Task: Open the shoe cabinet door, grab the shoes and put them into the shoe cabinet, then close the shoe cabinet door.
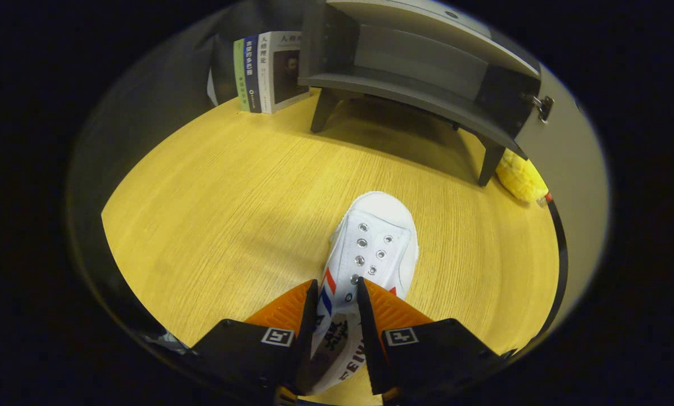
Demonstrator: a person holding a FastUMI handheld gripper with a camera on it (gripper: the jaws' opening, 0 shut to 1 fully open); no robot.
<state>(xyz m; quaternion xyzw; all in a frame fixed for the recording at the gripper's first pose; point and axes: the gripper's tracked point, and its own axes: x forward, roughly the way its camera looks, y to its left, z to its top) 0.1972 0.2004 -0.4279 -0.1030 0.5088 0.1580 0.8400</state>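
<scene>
— On the wooden table [212, 214], what stands around the shoe?

— Beyond the fingers, at the far edge, the grey shoe cabinet [421, 73] stands on short legs, its door swung open so the shelf inside shows. Just beside its left side a few books [266, 70] stand upright. By the cabinet's right leg lies a yellow soft thing [520, 177], with a dark cable [559, 242] curving along the table's rim below it. The stretch of tabletop between shoe and cabinet holds nothing in the way.

— And the shoe itself?

— A white canvas sneaker [373, 242], toe pointing toward the cabinet, with metal eyelets in two rows, no laces visible, and red and blue stripes on its side. Print shows on its insole.

— What are the fingers at?

— The gripper [337, 296] pinches the shoe: one finger sits against the outer side, the other inside the opening, the canvas wall clamped between them.
</scene>
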